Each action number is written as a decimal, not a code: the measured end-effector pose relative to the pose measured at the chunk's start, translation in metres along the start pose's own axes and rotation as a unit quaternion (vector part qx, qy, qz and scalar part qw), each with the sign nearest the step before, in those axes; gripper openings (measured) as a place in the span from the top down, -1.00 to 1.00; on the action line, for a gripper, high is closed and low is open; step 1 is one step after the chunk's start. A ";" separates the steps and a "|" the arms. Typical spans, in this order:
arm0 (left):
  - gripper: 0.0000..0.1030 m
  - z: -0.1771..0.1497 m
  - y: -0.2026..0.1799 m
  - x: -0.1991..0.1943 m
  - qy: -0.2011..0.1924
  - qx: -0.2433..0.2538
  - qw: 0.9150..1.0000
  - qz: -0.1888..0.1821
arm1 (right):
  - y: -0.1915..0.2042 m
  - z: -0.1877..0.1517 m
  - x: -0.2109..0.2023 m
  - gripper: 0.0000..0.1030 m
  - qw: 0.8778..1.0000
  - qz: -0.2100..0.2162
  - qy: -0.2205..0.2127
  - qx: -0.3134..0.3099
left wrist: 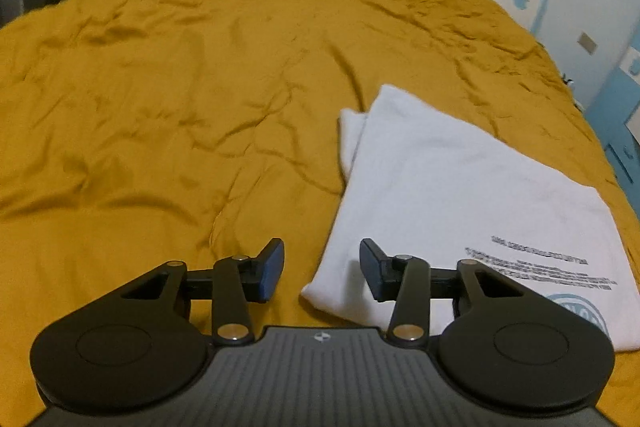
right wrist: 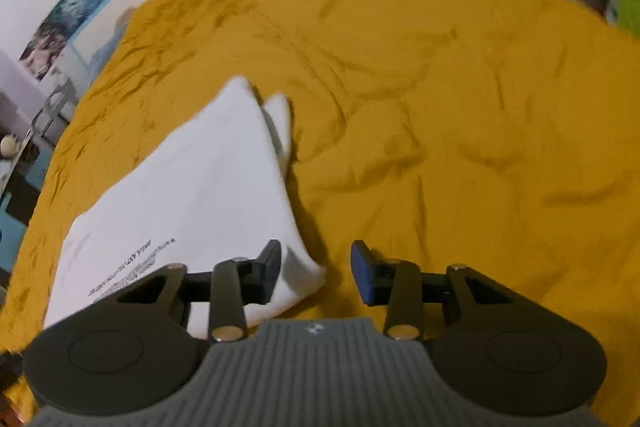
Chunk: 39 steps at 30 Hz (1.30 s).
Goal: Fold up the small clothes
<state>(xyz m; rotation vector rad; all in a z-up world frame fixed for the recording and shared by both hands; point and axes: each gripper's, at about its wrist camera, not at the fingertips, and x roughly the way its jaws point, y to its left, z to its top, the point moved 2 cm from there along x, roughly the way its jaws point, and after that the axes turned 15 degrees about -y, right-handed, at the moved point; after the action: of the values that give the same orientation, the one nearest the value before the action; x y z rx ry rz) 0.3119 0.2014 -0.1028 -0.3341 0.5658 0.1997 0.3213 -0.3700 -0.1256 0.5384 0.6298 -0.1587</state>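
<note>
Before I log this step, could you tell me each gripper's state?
Left gripper: open, holding nothing, over the shirt corner.
Right gripper: open, holding nothing.

Lighting dim and warm, shadows soft. Right wrist view shows motion blur. Both views bow at edges, corners vignetted black, no glare.

My left tool (left wrist: pixel 322 269) and right tool (right wrist: pixel 316 273) are matt black plastic with shiny metal rivets. The white garment (left wrist: pixel 452 187) is smooth cloth; the mustard bedspread (left wrist: pixel 180 87) is creased matt fabric.
</note>
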 end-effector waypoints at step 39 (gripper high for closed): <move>0.63 0.026 -0.130 0.000 -0.014 0.121 0.991 -0.064 | 0.021 0.049 0.002 0.24 0.990 0.084 -0.013 -0.110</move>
<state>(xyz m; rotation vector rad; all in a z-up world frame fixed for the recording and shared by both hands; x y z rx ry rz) 0.3604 0.0906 -0.0489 -0.1318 0.5330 0.0106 0.3547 -0.3778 -0.0843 0.3738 0.5657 0.0620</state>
